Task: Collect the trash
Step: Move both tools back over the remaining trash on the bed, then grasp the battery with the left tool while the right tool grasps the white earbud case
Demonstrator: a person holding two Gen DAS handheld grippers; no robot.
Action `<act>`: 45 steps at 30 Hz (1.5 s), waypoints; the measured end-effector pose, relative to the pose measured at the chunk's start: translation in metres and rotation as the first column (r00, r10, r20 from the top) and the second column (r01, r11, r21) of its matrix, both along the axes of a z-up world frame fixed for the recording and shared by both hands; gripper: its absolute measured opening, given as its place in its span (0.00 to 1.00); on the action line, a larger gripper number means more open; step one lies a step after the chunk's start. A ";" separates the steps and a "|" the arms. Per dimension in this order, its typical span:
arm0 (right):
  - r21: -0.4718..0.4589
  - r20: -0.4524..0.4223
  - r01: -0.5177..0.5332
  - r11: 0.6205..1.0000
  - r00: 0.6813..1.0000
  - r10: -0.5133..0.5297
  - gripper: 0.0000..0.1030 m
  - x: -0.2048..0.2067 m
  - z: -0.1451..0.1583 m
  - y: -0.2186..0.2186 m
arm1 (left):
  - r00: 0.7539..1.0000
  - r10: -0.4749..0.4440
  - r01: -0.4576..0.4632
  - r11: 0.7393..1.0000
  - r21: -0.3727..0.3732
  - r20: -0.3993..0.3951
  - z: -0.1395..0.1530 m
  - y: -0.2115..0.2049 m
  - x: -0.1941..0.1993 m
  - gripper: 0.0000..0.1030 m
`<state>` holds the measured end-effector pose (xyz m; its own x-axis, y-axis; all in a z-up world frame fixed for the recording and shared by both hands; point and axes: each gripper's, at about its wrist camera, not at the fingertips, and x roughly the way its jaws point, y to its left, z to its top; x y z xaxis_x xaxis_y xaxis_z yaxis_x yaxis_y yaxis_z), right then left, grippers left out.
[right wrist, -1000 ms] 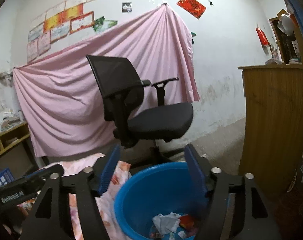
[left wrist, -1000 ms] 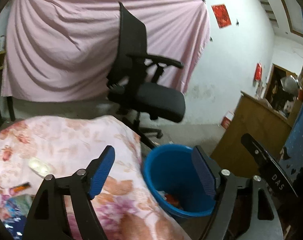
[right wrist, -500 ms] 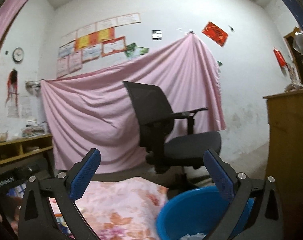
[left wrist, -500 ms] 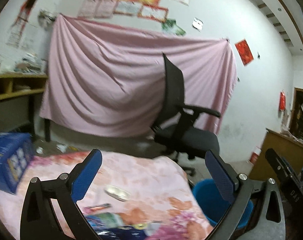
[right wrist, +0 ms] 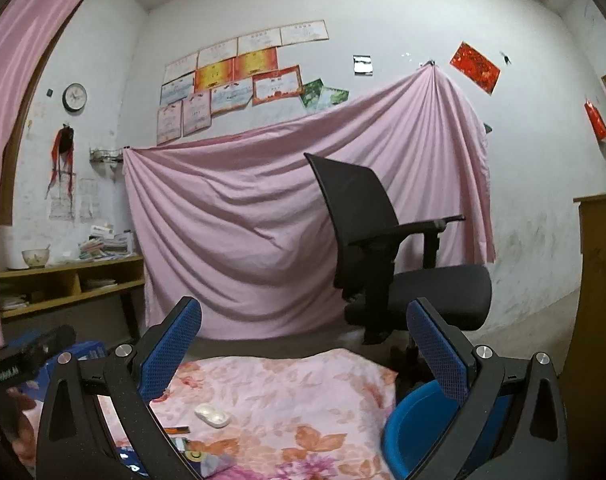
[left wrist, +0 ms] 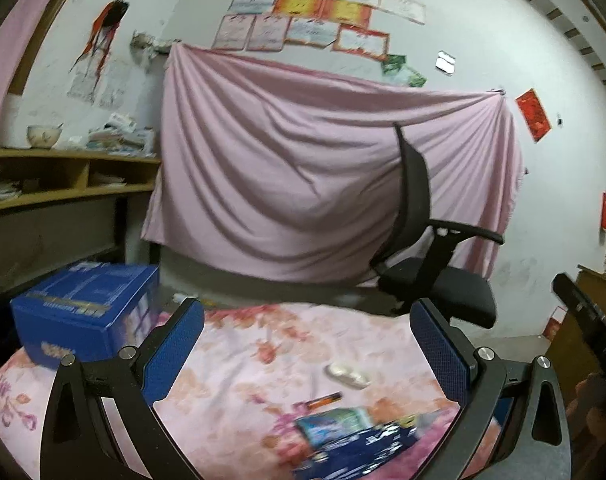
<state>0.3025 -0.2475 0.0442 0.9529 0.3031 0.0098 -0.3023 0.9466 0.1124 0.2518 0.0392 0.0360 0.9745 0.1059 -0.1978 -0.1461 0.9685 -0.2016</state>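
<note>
Trash lies on a table with a pink floral cloth (left wrist: 263,344): a small white wrapper (left wrist: 348,375), a thin orange-black stick (left wrist: 323,400) and blue-green packets (left wrist: 351,436). The white wrapper also shows in the right wrist view (right wrist: 211,416), with packets (right wrist: 195,456) near the front edge. My left gripper (left wrist: 303,352) is open and empty above the table. My right gripper (right wrist: 303,352) is open and empty, over the table's right end. The blue bin (right wrist: 419,428) stands beside the table on the right, partly hidden behind my right finger.
A blue cardboard box (left wrist: 83,312) sits on the table's left end. A black office chair (right wrist: 387,256) stands behind the table, before a pink hanging sheet (right wrist: 263,216). Wooden shelves (left wrist: 63,184) are at left, a wooden cabinet (right wrist: 599,320) at right.
Both grippers have swung up and left, away from the blue bin and toward the table. Both have opened wider. The trash on the cloth has come into view.
</note>
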 end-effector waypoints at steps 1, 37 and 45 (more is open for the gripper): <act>0.001 -0.007 -0.004 1.000 1.000 0.004 1.00 0.002 -0.001 0.002 | 1.000 0.005 -0.005 1.000 -0.006 -0.009 -0.003 0.004 0.000 0.98; -0.172 -0.516 -0.248 0.953 0.847 0.127 0.79 0.098 -0.072 0.093 | 0.750 -0.338 0.441 0.896 0.048 -0.569 -0.094 -0.014 0.128 0.29; -0.009 -0.659 -0.301 0.953 0.719 0.221 0.64 0.135 -0.093 0.096 | 0.702 -0.376 0.464 0.886 -0.012 -0.605 -0.103 -0.014 0.145 0.15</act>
